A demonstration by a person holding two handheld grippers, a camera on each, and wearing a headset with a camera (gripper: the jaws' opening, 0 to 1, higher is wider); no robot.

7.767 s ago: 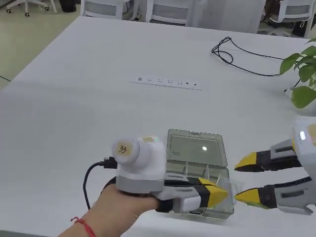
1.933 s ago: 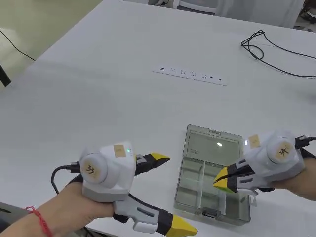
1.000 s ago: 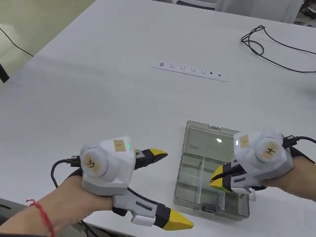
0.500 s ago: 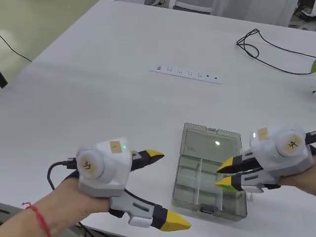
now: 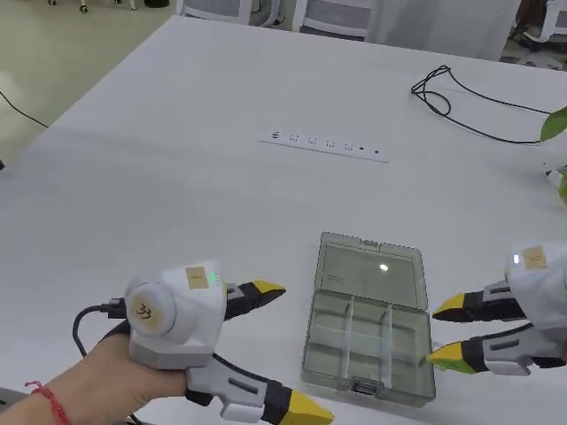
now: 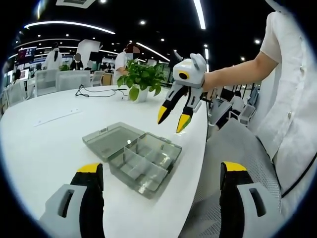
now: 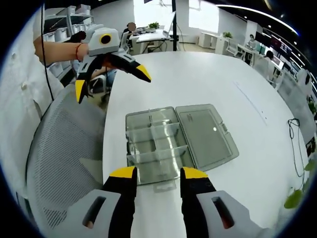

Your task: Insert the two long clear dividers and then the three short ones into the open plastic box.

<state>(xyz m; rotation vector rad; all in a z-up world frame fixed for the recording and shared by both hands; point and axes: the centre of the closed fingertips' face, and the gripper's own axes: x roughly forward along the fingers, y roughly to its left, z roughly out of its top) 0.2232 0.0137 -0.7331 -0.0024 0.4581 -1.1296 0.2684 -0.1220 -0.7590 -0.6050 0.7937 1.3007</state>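
The clear plastic box [image 5: 368, 332] lies open near the table's front edge, its lid [image 5: 372, 270] flat behind it. Clear dividers [image 7: 153, 141] stand inside and split the box into several compartments. My left gripper [image 5: 285, 350] hovers to the box's left, jaws wide open and empty. My right gripper [image 5: 445, 331] is just off the box's right side, open, with nothing between its yellow fingertips [image 5: 447, 305]. The left gripper view has the box [image 6: 133, 153] ahead of my left gripper [image 6: 162, 168]. In the right gripper view the box [image 7: 156, 144] lies just beyond my right gripper [image 7: 158, 172].
A white power strip [image 5: 323, 144] lies mid-table and a black cable [image 5: 443, 88] coils at the far right. A potted plant [image 6: 141, 79] stands at the table's right end. A grey mesh chair [image 7: 59, 163] is at the near edge.
My right gripper has drawn back from over the box to its right side, and its jaws have spread apart. The left gripper stays open beside the box.
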